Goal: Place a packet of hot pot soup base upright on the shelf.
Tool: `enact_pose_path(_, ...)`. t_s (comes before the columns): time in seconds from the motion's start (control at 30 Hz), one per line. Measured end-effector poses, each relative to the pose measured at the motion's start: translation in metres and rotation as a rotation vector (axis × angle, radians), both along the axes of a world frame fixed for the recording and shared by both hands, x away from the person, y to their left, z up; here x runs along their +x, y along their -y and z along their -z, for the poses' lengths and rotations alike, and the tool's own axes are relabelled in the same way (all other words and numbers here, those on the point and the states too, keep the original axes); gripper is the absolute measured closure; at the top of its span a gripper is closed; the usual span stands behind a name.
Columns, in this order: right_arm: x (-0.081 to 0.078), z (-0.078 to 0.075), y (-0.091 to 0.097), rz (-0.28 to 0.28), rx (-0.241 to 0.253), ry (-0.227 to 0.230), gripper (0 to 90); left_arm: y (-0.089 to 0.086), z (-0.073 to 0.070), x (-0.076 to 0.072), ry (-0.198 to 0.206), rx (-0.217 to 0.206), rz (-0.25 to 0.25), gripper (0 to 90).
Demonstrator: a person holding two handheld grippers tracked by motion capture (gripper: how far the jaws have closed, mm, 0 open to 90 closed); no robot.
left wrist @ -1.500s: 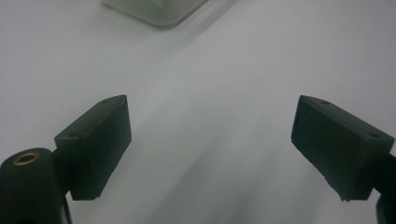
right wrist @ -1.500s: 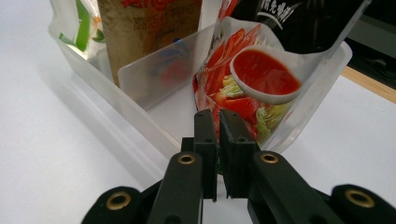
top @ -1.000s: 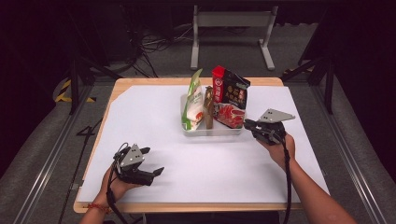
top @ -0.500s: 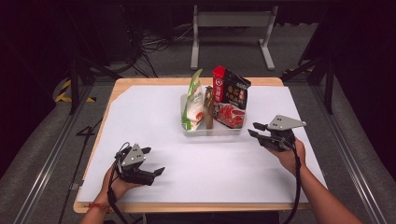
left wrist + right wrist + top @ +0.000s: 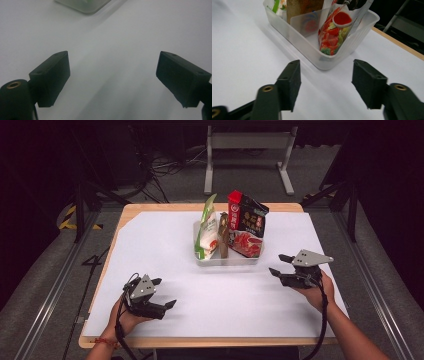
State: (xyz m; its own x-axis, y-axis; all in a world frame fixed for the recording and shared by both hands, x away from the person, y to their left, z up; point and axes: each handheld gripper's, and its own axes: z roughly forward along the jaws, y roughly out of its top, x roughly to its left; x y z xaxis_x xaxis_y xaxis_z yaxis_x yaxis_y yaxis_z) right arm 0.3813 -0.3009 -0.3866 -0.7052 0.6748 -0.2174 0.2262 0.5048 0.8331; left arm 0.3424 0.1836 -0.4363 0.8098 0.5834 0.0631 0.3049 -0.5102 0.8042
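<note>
The clear tub [image 5: 227, 259] sat mid-table on the white sheet [image 5: 165, 240], with three packets standing in it: a green-and-white packet [image 5: 206, 227] at its left, a brown packet [image 5: 223, 235] in the middle, a red-and-black packet [image 5: 246, 227] at its right. My right gripper [image 5: 281, 265] was near the tub's right corner, clear of it; its jaws had just been opening, with nothing between them. My left gripper [image 5: 163, 293] sat well apart, near the front edge, jaws wide, gripping nothing.
</note>
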Motion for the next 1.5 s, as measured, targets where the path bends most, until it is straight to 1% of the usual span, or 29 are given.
enact_pose_path(0.1,-0.003,0.004,0.002,0.001,-0.029,-0.003,28.7,0.000,0.000,-0.001,0.005,0.004,-0.005,12.5)
enact_pose_path(0.17,-0.005,0.007,0.005,-0.004,-0.035,-0.005,25.8,0.000,-0.001,-0.002,0.009,0.005,-0.007,12.5)
enact_pose_path(0.23,-0.007,0.008,0.007,-0.004,-0.040,-0.003,24.4,0.001,-0.002,-0.002,0.011,0.003,-0.008,12.5)
enact_pose_path(0.27,-0.008,0.009,0.009,-0.005,-0.045,0.003,23.2,0.002,-0.002,-0.003,0.009,0.007,-0.006,12.4)
enact_pose_path(0.37,-0.012,0.012,0.015,-0.006,-0.044,-0.003,21.6,0.005,-0.002,-0.003,0.014,0.025,0.001,12.2)
enact_pose_path(0.57,-0.023,0.017,0.026,-0.017,-0.050,0.007,21.4,0.006,-0.002,-0.005,0.016,0.030,0.003,12.0)
enact_pose_path(0.67,-0.025,0.019,0.029,-0.012,-0.056,0.005,21.4,0.005,-0.002,-0.004,0.016,0.029,-0.001,12.0)
enact_pose_path(0.73,-0.028,0.022,0.034,-0.011,-0.062,0.001,23.3,0.005,-0.002,-0.005,0.018,0.029,0.001,12.0)
enact_pose_path(0.8,-0.032,0.025,0.039,-0.009,-0.057,0.014,23.6,0.005,-0.002,-0.005,0.019,0.033,0.002,12.0)
enact_pose_path(0.87,-0.034,0.026,0.041,-0.008,-0.055,0.017,23.6,0.005,-0.001,-0.005,0.018,0.034,0.003,12.0)
enact_pose_path(0.9,-0.037,0.029,0.045,-0.001,-0.064,0.020,22.6,0.005,-0.001,-0.005,0.018,0.036,0.002,11.9)
enact_pose_path(1.07,-0.041,0.034,0.054,0.006,-0.070,0.025,22.0,0.006,-0.001,-0.004,0.015,0.036,0.003,11.8)
enact_pose_path(1.17,-0.046,0.037,0.062,0.011,-0.063,0.034,21.9,0.005,-0.001,-0.004,0.014,0.038,0.002,11.8)
enact_pose_path(1.27,-0.050,0.041,0.068,0.037,-0.058,0.031,21.1,0.005,-0.001,-0.004,0.013,0.034,0.002,11.8)
enact_pose_path(1.3,-0.053,0.042,0.070,0.050,-0.040,0.034,21.3,0.005,-0.001,-0.004,0.015,0.030,0.003,11.8)
enact_pose_path(1.43,-0.063,0.044,0.078,0.071,0.018,0.044,21.8,0.006,-0.001,-0.003,0.014,0.027,0.005,11.8)
enact_pose_path(1.47,-0.063,0.044,0.078,0.071,0.018,0.044,21.8,0.006,-0.001,-0.003,0.014,0.027,0.005,11.8)
enact_pose_path(1.5,-0.065,0.045,0.080,0.074,0.036,0.042,21.7,0.006,-0.001,-0.002,0.012,0.024,0.005,11.8)
